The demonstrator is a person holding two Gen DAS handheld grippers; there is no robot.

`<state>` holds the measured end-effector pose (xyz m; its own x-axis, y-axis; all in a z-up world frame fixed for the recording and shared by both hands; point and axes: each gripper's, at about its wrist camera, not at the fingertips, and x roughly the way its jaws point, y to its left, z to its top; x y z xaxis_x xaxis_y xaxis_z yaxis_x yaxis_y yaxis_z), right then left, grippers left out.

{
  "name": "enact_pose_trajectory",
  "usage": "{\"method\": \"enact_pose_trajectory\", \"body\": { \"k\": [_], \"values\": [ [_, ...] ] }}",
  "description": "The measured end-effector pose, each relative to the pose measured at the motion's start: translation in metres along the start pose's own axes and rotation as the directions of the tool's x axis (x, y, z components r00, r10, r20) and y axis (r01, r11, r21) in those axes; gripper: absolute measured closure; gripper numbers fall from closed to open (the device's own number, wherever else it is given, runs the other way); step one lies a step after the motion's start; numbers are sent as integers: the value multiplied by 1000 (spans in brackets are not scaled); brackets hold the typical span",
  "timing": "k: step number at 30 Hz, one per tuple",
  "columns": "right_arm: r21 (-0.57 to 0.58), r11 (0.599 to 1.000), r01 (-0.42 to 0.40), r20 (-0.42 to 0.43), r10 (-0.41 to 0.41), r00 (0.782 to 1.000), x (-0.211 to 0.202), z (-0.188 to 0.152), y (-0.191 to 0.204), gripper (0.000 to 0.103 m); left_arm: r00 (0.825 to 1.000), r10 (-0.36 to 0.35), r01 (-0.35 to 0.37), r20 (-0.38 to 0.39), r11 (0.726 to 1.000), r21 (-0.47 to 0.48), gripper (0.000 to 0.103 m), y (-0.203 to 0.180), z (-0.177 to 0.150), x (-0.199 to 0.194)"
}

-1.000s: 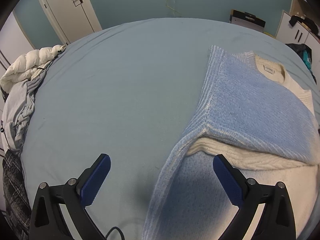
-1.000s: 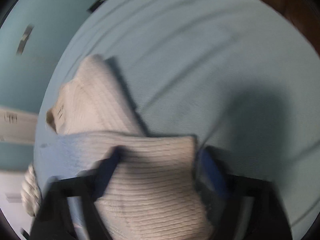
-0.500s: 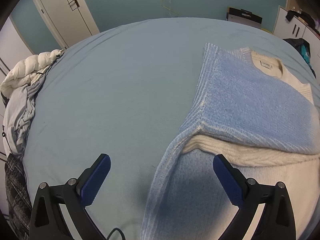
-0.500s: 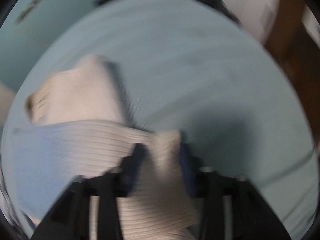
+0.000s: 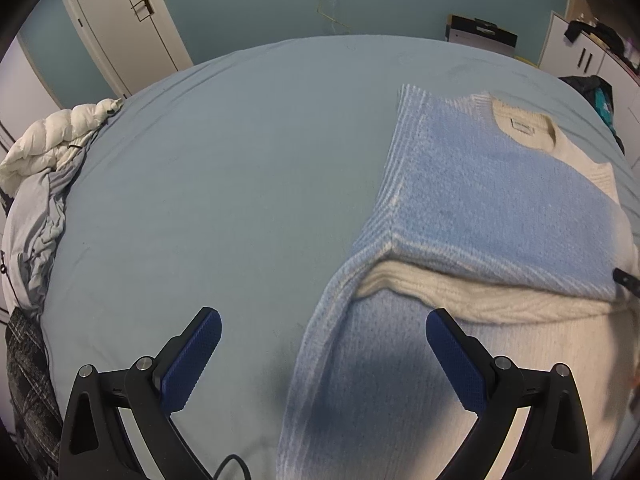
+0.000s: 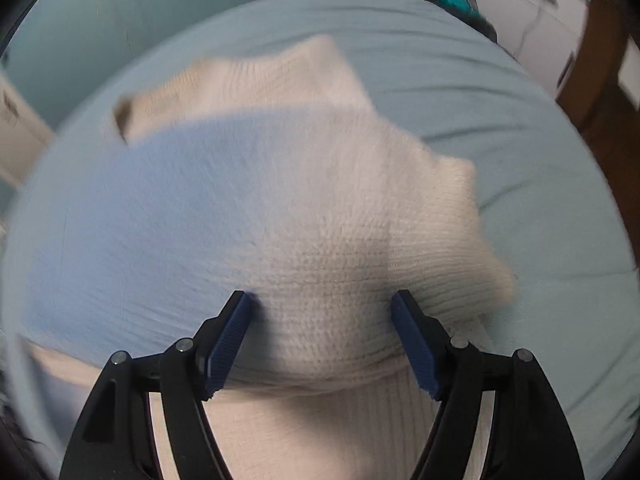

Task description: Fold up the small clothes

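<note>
A blue-and-cream knit sweater (image 5: 492, 200) lies on the pale blue bed (image 5: 240, 184), with one sleeve folded across its chest. My left gripper (image 5: 323, 354) is open and empty, hovering over the sweater's lower left edge. In the right wrist view the sweater (image 6: 248, 204) fills the middle. My right gripper (image 6: 325, 338) is open, its pads either side of the folded cream part, just above the knit.
A white puffer jacket (image 5: 48, 140) and grey clothes lie at the bed's left edge. A white door (image 5: 120, 20) and cabinets (image 5: 588, 52) stand beyond the bed. A wooden frame (image 6: 600, 64) is at the right.
My right gripper was shut on the cream sleeve half a second ago; it has opened and the sleeve now lies across the sweater. My left gripper has barely moved.
</note>
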<state>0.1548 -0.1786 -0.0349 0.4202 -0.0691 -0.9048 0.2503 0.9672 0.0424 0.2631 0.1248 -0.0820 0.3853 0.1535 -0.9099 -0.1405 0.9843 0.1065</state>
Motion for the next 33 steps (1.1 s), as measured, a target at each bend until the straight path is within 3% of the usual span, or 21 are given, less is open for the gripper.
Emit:
{"method": "enact_pose_trajectory", "body": {
  "k": [1, 2, 4, 6, 7, 10, 13, 16, 19, 21, 24, 29, 33],
  "values": [
    [-56, 998, 37, 55, -34, 998, -2, -5, 5, 29, 1000, -6, 6, 2, 1000, 6, 0, 0, -2, 0],
    [-74, 995, 61, 56, -57, 997, -5, -6, 7, 29, 1000, -15, 15, 5, 1000, 14, 0, -2, -4, -1],
    [-65, 994, 83, -29, -85, 996, -18, -6, 10, 29, 999, -38, 37, 16, 999, 37, 0, -8, -6, -6],
    [31, 1000, 3, -21, -2, 1000, -50, -18, -2, 28, 998, -50, 47, 40, 997, 57, 0, -13, -7, -13],
    [106, 991, -77, -7, 78, 997, -72, -30, -13, 26, 997, -55, 51, 58, 996, 73, 0, -17, -8, -19],
    [191, 964, -186, -25, 194, 981, -114, -74, -37, 14, 996, -48, 39, 76, 993, 114, 0, -27, -15, -27],
    [208, 959, -194, -75, 214, 974, -141, -118, -53, 14, 996, -58, 44, 73, 983, 179, 0, -35, -29, -33],
    [219, 965, -146, -114, 174, 978, -156, -150, -70, 12, 996, -89, 81, 28, 972, 221, 0, -37, -45, -37],
    [229, 967, -113, -142, 148, 979, -146, -178, -84, 12, 997, -77, 71, 18, 969, 237, 0, -38, -58, -43],
    [315, 941, -120, -169, 180, 969, -138, -184, -84, 12, 998, -59, 52, 22, 968, 246, 0, -37, -64, -47],
    [260, 953, -153, -158, 199, 967, -139, -181, -76, 12, 998, -68, 64, 7, 968, 245, 0, -32, -77, -50],
    [220, 969, -109, -233, 160, 959, -124, -185, -63, 12, 995, -67, 83, -73, 968, 235, 0, -17, -105, -38],
    [228, 964, -135, -231, 189, 955, -123, -185, -62, 12, 978, -77, 116, -193, 973, 198, 0, -6, -124, -19]
  ]
}}
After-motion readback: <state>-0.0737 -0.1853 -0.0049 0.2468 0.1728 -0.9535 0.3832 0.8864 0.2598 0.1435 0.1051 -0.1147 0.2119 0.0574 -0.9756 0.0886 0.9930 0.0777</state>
